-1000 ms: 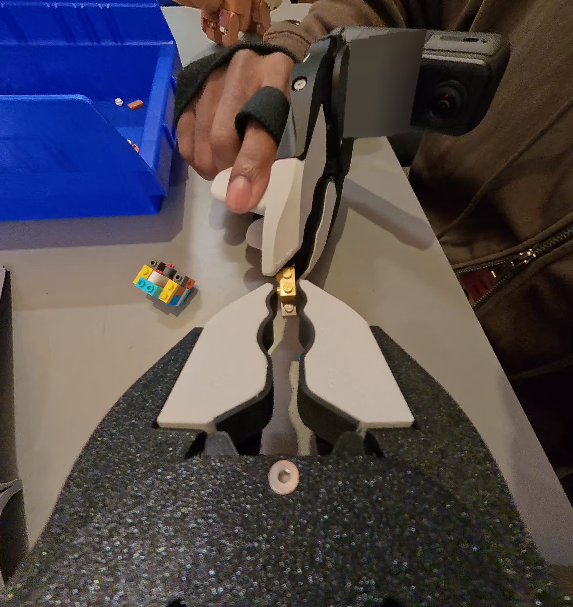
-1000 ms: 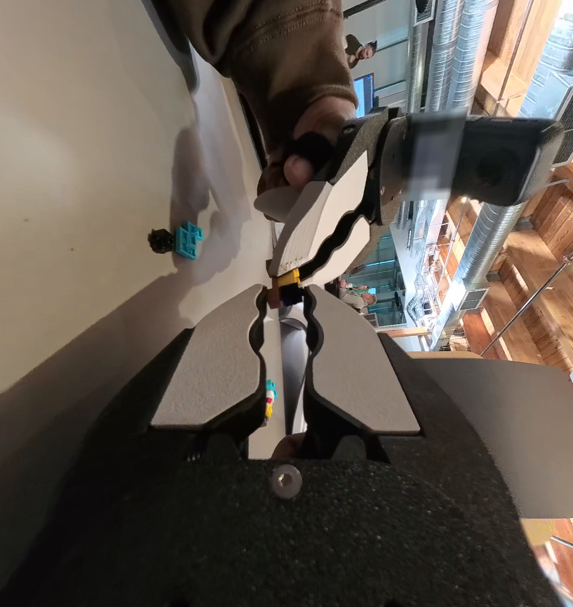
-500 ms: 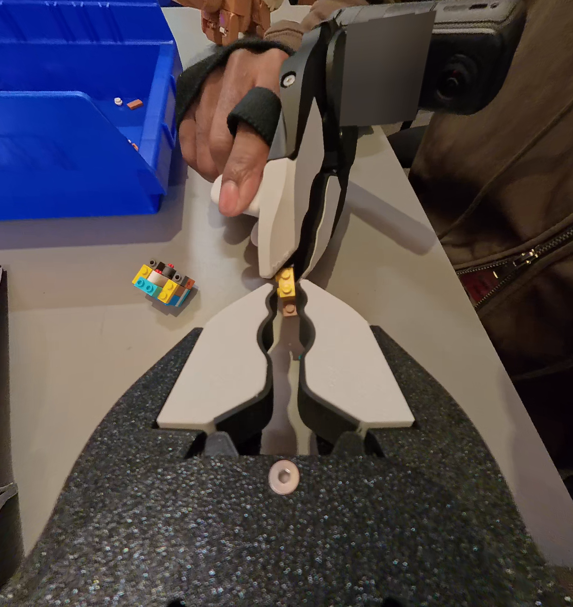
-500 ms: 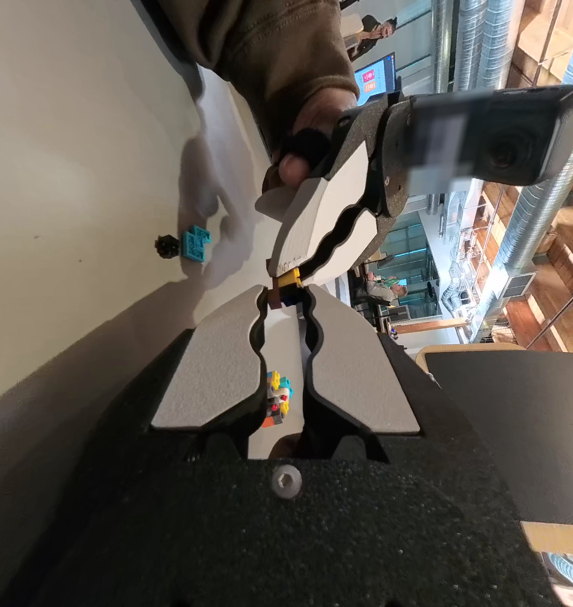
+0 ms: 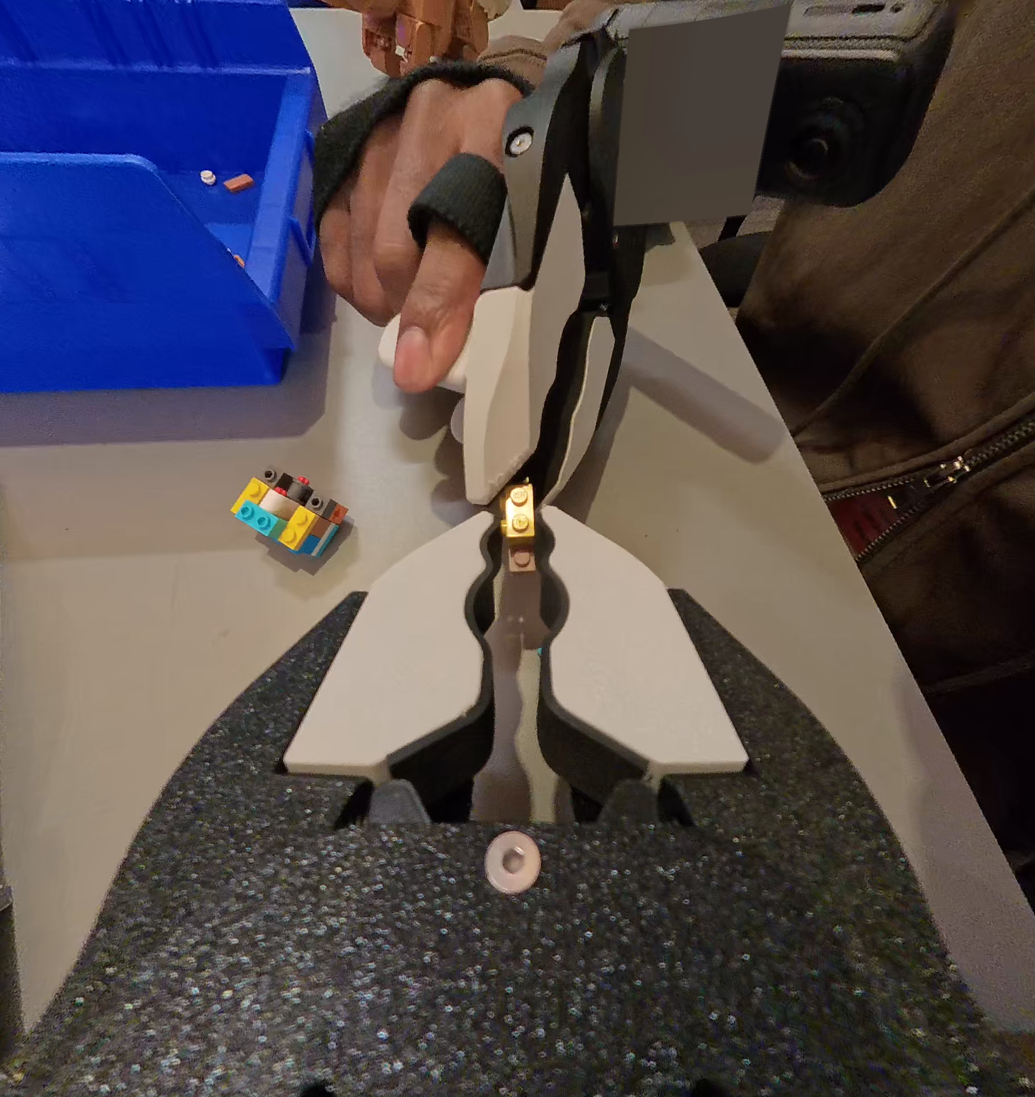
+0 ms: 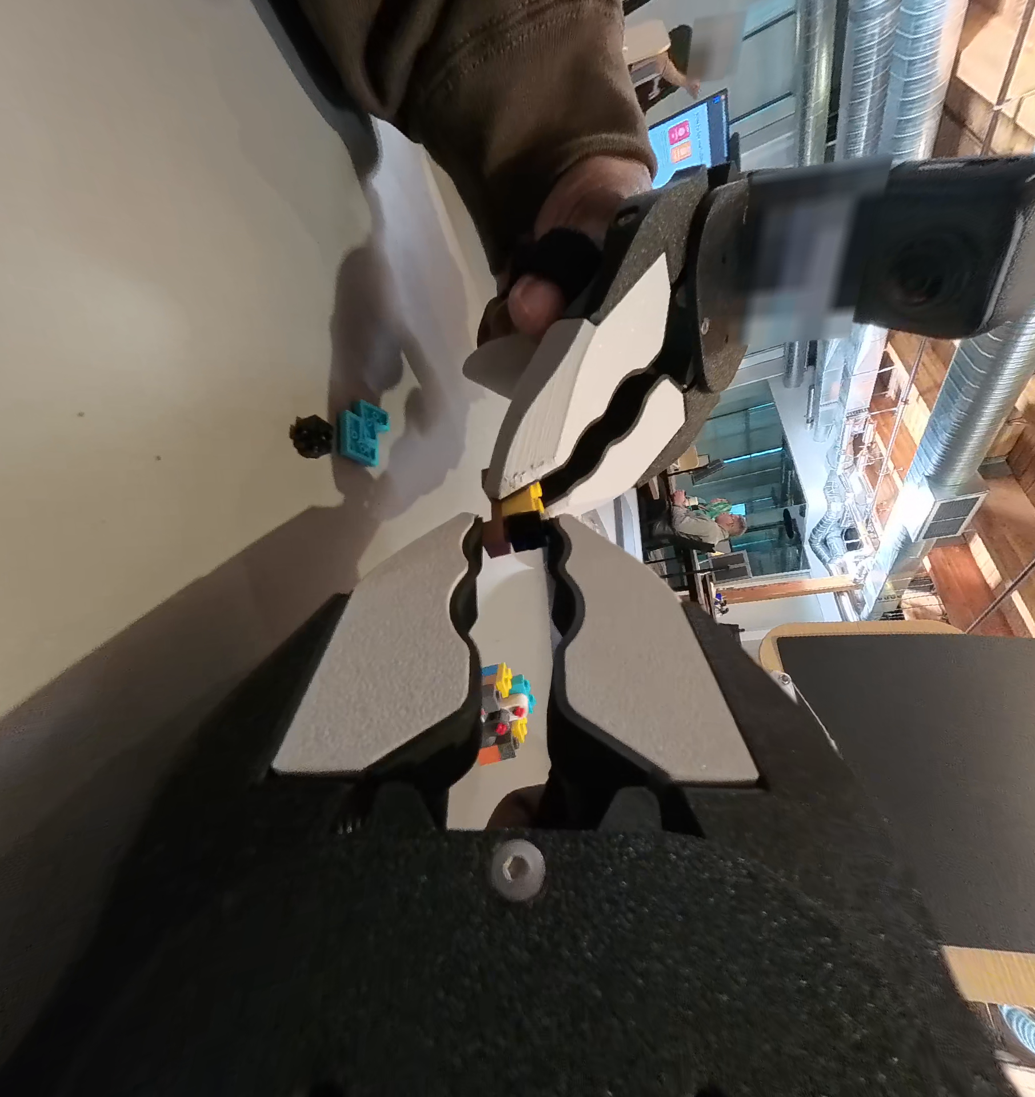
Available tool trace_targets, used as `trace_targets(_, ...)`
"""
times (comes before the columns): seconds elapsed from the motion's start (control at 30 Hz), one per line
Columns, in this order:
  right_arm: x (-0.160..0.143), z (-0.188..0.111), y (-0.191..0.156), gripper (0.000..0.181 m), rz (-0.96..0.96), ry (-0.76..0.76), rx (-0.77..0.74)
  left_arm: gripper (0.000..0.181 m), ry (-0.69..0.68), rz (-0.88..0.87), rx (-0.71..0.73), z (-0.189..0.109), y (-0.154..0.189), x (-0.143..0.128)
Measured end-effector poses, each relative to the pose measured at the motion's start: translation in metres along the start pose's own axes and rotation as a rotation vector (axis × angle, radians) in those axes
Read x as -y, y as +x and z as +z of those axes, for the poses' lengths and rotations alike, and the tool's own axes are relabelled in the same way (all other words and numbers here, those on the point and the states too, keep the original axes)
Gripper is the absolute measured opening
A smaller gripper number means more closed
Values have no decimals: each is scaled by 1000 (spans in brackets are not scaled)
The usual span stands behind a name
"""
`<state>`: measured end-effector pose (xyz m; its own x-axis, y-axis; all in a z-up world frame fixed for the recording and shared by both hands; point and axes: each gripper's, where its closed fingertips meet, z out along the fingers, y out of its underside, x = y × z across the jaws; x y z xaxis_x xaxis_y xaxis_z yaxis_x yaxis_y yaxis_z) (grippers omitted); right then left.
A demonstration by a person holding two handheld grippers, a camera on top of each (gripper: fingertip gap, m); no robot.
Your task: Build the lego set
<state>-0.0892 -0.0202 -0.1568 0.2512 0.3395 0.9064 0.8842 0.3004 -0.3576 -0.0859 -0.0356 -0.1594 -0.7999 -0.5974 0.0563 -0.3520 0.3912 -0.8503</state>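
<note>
Grey table (image 5: 117,623), industrial hall beyond; blue bin (image 5: 117,237), multicoloured brick cluster (image 5: 292,513) nearby. Left gripper (image 5: 518,522), right gripper (image 6: 512,525) both clenched on yellow-brown brick stack (image 5: 521,525).

The right tool (image 6: 512,537) reaches forward with its pale fingers (image 6: 396,647) closed on a small dark brick piece (image 6: 518,537) at their tips. Meeting it from above, the left tool (image 6: 518,495) pinches a yellow brick (image 6: 522,501) that touches the dark piece. A hand (image 6: 562,255) in a brown sleeve (image 6: 503,101) holds the left tool, whose camera (image 6: 942,249) faces this way. On the pale worktop (image 6: 117,237) lie a teal plate (image 6: 360,436) and a small black piece (image 6: 310,436) just beside it. Through the gap between the right tool's fingers shows a multicoloured brick assembly (image 6: 503,712). Ducts and wooden panelling fill the background.
</note>
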Motion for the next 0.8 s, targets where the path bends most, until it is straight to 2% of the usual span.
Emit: trace_targets(0.8,-1,-1,-8,19,25,-19,77,10,-24,-28,-21,6,1,-6)
